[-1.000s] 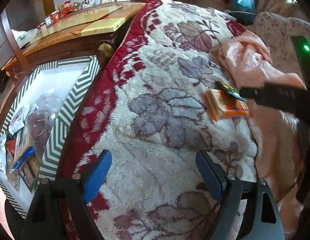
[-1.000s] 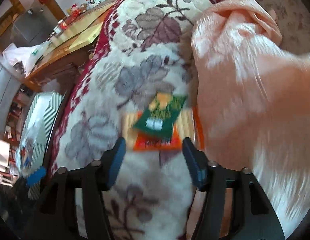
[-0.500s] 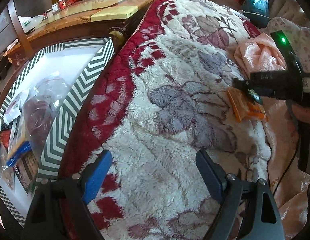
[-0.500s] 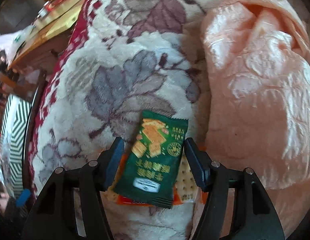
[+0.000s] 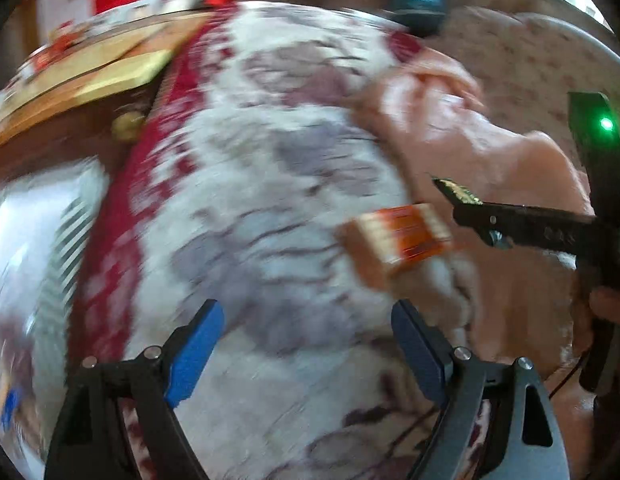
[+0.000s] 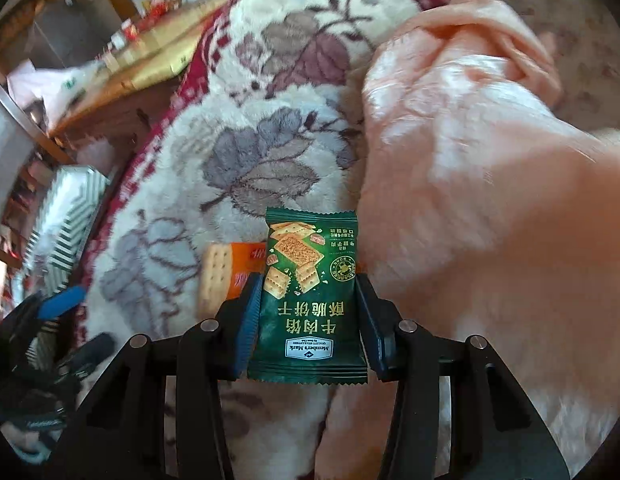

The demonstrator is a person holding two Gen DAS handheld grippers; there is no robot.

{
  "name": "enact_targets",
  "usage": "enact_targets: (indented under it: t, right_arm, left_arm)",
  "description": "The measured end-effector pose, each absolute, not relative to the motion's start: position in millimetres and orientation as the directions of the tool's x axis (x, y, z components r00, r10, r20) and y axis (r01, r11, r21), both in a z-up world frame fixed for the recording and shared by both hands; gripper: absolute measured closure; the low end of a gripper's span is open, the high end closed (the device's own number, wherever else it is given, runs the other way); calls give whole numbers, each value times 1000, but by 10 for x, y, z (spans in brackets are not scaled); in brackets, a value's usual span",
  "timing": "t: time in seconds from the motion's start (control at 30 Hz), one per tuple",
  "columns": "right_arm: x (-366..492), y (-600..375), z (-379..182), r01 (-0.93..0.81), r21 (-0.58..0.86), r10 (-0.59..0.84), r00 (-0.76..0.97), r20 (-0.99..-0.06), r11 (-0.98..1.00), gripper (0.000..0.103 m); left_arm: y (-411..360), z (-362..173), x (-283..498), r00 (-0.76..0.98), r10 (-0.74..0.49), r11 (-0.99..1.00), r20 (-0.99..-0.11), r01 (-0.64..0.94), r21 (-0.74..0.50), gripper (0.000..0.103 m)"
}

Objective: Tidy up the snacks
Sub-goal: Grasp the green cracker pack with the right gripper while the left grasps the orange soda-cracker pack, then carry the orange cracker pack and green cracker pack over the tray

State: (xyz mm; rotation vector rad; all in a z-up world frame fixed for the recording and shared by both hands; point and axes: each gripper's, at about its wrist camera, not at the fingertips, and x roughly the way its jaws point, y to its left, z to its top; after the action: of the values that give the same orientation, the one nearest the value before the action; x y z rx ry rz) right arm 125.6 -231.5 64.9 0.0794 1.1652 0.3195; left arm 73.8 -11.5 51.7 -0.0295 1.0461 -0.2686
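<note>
Right claw (image 6: 308, 312), jaws just closing, grips green foil cracker packet (image 6: 310, 296); orange cracker pack (image 6: 238, 272) left on bed; left claw (image 5: 306, 356) wide, empty.

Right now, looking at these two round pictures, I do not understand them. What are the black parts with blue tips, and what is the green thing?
Each picture comes from a camera on a tool that a person holds. The left hand-held gripper has blue pads and stands open, holding nothing. The right hand-held gripper has just been closing and its pads now press a green cracker packet. Under it an orange cracker packet lies on a flowered fleece blanket, beside a pink blanket.
</note>
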Motion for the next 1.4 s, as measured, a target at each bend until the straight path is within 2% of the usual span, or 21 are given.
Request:
enact_targets:
  t: [0.2,0.37,0.5,0.73,0.83,0.93,1.0,1.07,1.4]
  right_arm:
    - [1076,-2616,764,-162,272,314,382,-869,949,58]
    - [1074,-2729,763,-141,293,325,393,-860,946,58]
    - [1088,-2786,707,-131,310,336,388,-858,942,58]
    - [1103,-2859,619,-118,329,349,380,-857,937,58]
    - [1105,-2869,612,-117,337,356,379,-854,934,58]
    - [1110,-2864,602,-121,340,360,378,-853,933,58]
    - [1104,-2854,605,-128,337,360,377,-853,933,58]
    - [1093,-2844,622,-136,337,363,380,-851,932,58]
    - [992,-2591,688,-188,326,375,380,-846,926,58]
  left_arm:
    - [-729,518,1050,451,-278,879,-848,475,-36,16]
    - [-1059,366,1251,369,-302,792,-879,610,-16,16]
    - [-1197,246,1367,353,-264,757,-898,653,34,16]
    - [-1373,27,1507,290,-229,723,-929,690,38,16]
    - [-1448,-22,1471,307,-197,692,-931,716,89,15]
    - [-1436,-4,1529,293,-209,717,-933,694,57,19]
    - [-1414,38,1542,315,-217,732,-924,679,59,36]
    - [-1359,71,1531,328,-218,744,-919,665,61,41]
    - [-718,332,1246,423,-215,902,-880,432,-13,45]
